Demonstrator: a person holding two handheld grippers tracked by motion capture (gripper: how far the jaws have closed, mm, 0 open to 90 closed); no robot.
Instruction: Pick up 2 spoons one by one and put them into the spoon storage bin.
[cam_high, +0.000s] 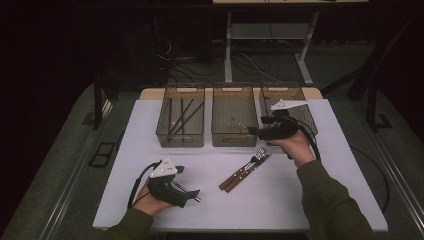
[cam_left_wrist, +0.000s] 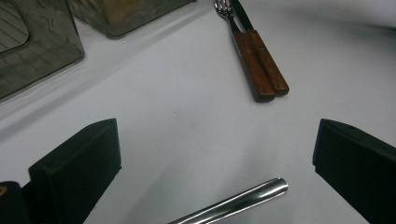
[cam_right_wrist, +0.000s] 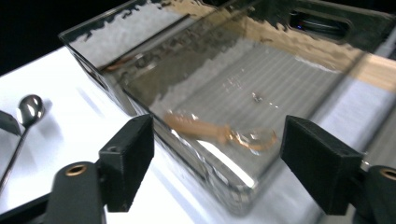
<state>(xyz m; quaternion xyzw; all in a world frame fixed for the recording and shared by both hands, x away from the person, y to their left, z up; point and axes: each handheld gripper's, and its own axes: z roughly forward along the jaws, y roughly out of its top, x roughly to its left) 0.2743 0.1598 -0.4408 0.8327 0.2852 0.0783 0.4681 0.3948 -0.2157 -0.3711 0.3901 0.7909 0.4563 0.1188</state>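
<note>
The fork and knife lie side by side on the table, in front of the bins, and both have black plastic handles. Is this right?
Not quite. The fork and knife do lie side by side on the table, in front of the bins, but their handles are brown wood, not black plastic. The left gripper view shows this plainly.

Both grippers open — one low, one raised

The left gripper (cam_high: 192, 194) lies low near the person; the right gripper (cam_high: 254, 131) is held farther forward — jaws wide apart.
</note>
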